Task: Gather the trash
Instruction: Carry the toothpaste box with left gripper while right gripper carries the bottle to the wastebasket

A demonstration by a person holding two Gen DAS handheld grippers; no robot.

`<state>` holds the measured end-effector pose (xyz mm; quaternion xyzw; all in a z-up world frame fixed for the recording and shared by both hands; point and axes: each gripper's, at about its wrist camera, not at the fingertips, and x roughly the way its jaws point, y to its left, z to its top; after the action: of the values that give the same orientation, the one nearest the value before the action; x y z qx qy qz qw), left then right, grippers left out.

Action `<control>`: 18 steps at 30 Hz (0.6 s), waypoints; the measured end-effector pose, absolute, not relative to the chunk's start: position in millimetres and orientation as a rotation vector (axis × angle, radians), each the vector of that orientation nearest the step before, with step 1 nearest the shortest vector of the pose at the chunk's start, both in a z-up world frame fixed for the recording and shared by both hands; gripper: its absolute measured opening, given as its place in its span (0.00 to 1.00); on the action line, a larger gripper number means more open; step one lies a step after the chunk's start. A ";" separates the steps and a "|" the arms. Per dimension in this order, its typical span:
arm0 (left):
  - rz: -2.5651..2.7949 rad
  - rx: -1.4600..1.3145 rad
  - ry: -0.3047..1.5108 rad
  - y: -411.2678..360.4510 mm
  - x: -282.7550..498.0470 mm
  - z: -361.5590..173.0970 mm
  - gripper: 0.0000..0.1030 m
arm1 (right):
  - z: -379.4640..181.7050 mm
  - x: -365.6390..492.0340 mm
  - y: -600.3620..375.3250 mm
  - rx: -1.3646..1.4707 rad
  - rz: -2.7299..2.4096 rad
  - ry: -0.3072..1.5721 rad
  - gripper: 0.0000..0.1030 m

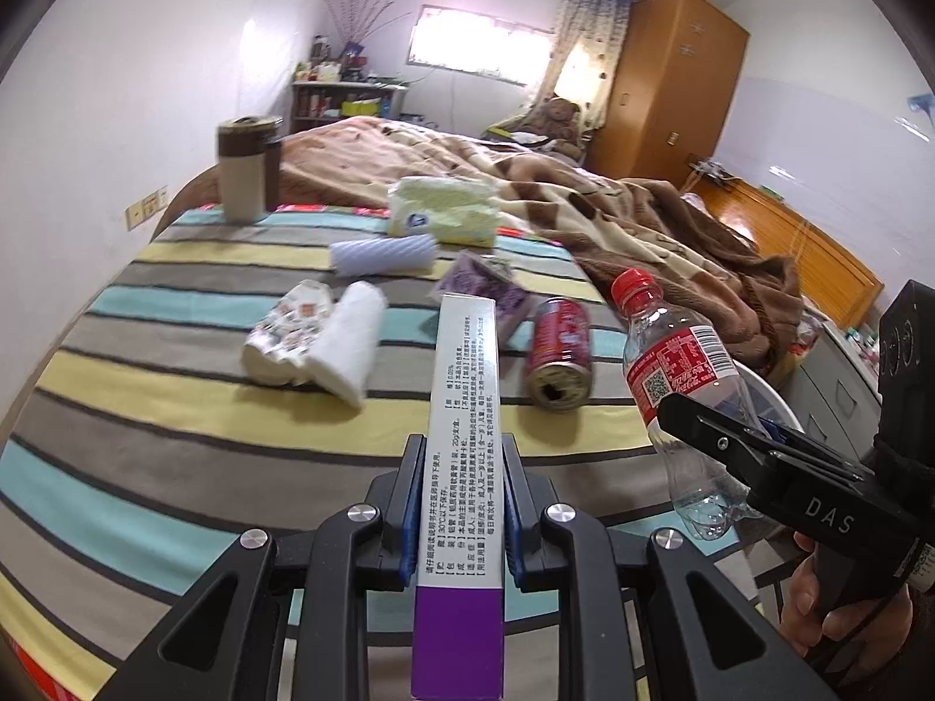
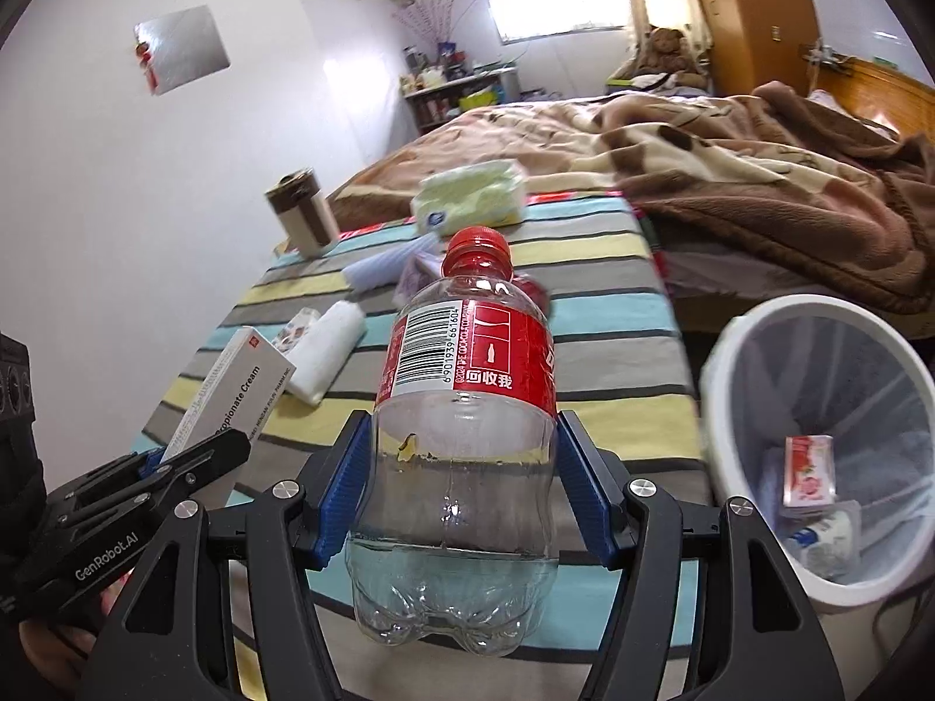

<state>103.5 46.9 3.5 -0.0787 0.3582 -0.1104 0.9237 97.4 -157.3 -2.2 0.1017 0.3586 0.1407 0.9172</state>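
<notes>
Our left hand-held gripper [image 1: 461,502] clamps a cream box [image 1: 461,467]; our right hand-held gripper [image 2: 461,479] grips an empty plastic bottle [image 2: 467,438] near the white bin [image 2: 818,350] off the bed's [image 2: 613,409] right edge.

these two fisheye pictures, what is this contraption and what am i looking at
A person holds a pair of hand-held tongs in each hand, each with a camera looking along its fingers. The left tongs grip a long cream box; the right tongs grip an empty cola bottle. Each view catches the other tongs at its edge. On the striped cover lie a red can, rolled towel, tissue pack and cup. A white bin stands to the right.
</notes>
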 end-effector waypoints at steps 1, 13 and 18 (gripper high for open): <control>-0.235 -0.158 0.732 42.0 103.9 5.4 0.22 | -1.6 95.8 -162.7 0.219 0.281 0.734 0.62; -0.355 -0.075 0.680 -28.3 109.3 29.5 0.22 | 9.6 75.5 -225.8 0.289 0.131 0.664 0.62; -0.419 -0.041 0.673 -63.7 112.9 33.4 0.22 | 11.1 67.7 -252.3 0.318 0.064 0.647 0.62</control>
<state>112.9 -63.7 33.4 -0.0201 0.3278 -0.2039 0.9223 67.7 -252.3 11.1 0.1557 0.3167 0.0315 0.9351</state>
